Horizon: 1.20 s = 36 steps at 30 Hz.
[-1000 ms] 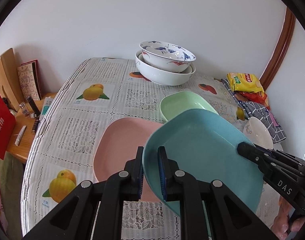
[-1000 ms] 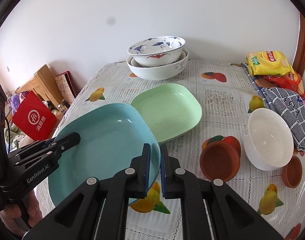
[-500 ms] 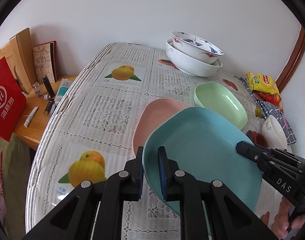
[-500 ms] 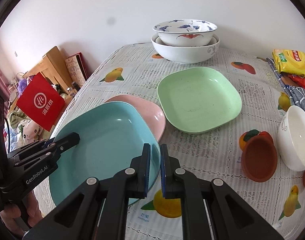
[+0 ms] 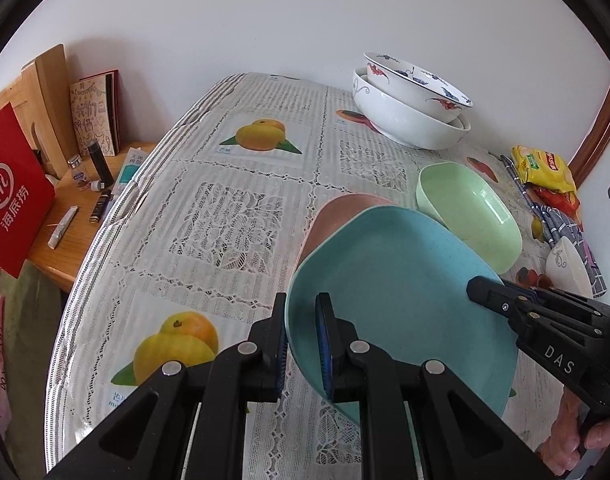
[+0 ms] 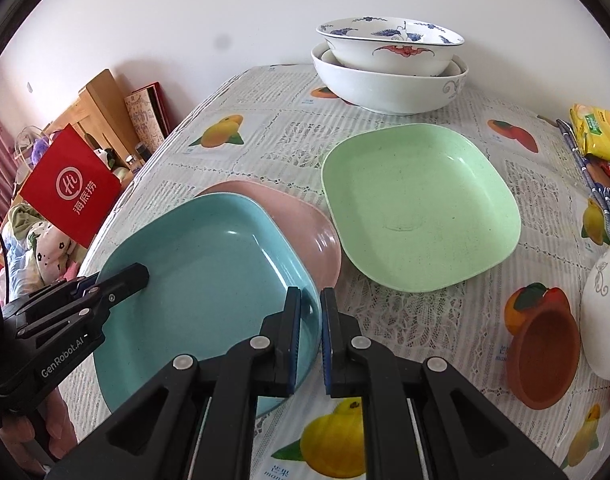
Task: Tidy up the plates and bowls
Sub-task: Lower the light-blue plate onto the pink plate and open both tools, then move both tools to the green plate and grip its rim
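Teal plastic, square with rounded corners: the blue plate (image 6: pixel 201 280) is carried between both tools above the tablecloth (image 5: pixel 233 216). The left gripper (image 5: pixel 301 340) is clamped on the plate's left rim, one finger inside the dish and one outside. The right gripper (image 6: pixel 310 336) pinches the opposite rim in the same manner. Neither shows any spare gap beyond the thickness of the rim.

Position of the plate: it overlaps the near part of the pink plate (image 6: pixel 305 228), which lies flat on the cloth. In the left wrist view the teal plate appears tilted, its far edge higher over the pink one; whether any part already touches cannot be told. Only the far edge of the pink plate shows beyond it, so the target lies ahead of both tools and slightly toward the far side of the table.

The green plate (image 6: pixel 417 208) sits just beside the pink plate on the right, apart from the carried one. Two stacked porcelain bowls (image 6: pixel 389 68) stand at the far end, well clear.

Judgement: the step in hand is stacking teal onto pink. The coming move calls for a short push forward, levelling, then lowering with corners aligned. Both tools share the load equally; uneven release could let the plate slide.
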Available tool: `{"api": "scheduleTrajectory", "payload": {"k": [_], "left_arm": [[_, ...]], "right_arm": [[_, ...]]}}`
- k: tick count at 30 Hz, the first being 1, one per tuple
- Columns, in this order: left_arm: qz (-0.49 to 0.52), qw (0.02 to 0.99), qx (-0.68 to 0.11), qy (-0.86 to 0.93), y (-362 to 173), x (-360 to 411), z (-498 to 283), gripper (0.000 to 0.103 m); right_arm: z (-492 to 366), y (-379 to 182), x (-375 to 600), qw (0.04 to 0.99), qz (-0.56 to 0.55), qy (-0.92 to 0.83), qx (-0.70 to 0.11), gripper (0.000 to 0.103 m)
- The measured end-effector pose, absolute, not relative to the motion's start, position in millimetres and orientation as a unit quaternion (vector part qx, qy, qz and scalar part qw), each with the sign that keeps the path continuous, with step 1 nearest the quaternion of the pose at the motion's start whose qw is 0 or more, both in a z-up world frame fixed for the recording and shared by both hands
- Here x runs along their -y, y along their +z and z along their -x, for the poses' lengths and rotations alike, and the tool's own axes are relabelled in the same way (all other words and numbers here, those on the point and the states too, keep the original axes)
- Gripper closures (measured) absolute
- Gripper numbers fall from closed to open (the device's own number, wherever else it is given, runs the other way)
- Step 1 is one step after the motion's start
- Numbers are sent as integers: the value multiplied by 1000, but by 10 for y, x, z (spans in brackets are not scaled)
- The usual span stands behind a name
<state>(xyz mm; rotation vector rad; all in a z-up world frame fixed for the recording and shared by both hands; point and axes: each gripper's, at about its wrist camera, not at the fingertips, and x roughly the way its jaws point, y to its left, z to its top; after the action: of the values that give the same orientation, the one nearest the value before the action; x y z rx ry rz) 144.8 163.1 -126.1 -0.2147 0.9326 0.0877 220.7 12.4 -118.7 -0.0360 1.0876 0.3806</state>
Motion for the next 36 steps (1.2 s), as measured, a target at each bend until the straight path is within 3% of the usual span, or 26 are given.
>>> {"api": "scheduleTrajectory", "payload": {"k": [12, 18, 21, 22, 30, 32, 36], "left_arm": [[93, 882, -459, 45, -1335, -1604, -1581, 87], [90, 883, -458, 41, -1345, -1596, -1577, 83], [88, 883, -458, 47, -1331, -1590, -1566, 55], [86, 886, -453, 49, -1314, -1588, -1552, 51], [86, 891, -444, 46, -1202, -1550, -1504, 51], [86, 891, -444, 47, -1174, -1530, -1493, 51], [81, 893, -441, 46, -1101, -1445, -1477, 46]], "right_arm": [[-2478, -1247, -227, 845, 37, 183, -502, 90], [-2456, -1237, -270, 849, 56, 193, -489, 83], [-2435, -1199, -256, 852, 55, 193, -483, 69], [-2427, -1177, -246, 856, 55, 188, -478, 58], [-2342, -999, -61, 867, 36, 177, -464, 45], [-2293, -946, 11, 874, 31, 167, -456, 37], [-2188, -831, 162, 885, 36, 141, -441, 35]]}}
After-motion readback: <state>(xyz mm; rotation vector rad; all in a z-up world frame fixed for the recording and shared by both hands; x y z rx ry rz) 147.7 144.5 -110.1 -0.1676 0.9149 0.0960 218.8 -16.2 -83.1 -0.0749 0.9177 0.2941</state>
